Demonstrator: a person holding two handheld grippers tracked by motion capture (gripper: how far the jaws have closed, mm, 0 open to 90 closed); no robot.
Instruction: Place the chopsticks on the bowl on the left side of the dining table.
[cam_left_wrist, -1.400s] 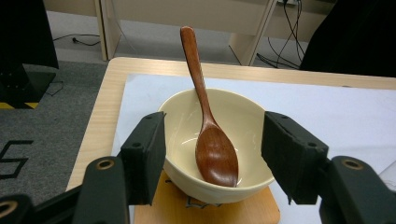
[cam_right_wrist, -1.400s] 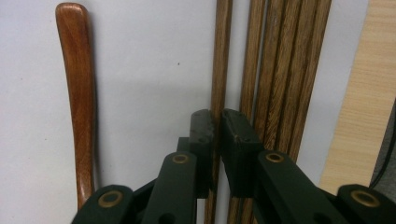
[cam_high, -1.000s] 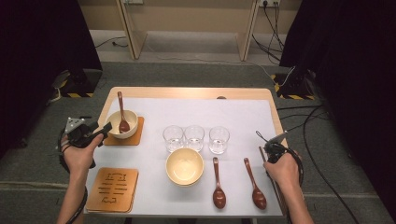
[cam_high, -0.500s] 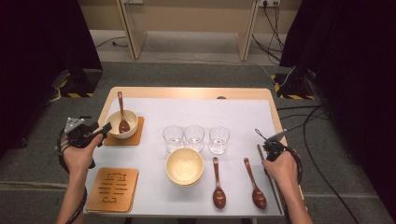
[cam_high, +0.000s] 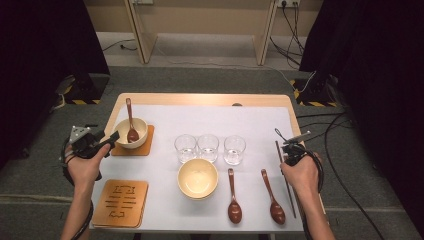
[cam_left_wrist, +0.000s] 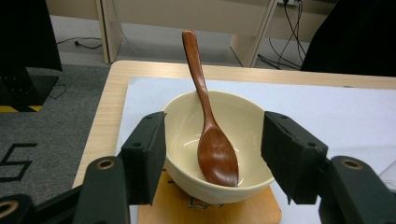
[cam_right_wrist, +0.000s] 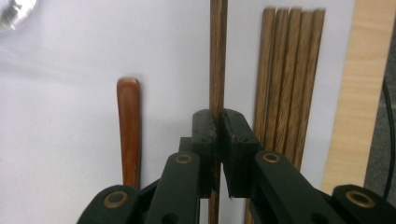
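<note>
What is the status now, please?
Left gripper open around bowl, spoon inside. Right gripper shut on one chopstick, other chopsticks beside. Nothing blocking.

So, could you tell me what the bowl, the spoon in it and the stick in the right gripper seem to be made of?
Bowl: probably glazed ceramic, though melamine is possible; cream, smooth, with a soft sheen.
Spoon: looks like lacquered wood; reddish brown and glossy.
Stick: plain wood, matte, with clear lengthwise grain; clamped in the right gripper.
</note>
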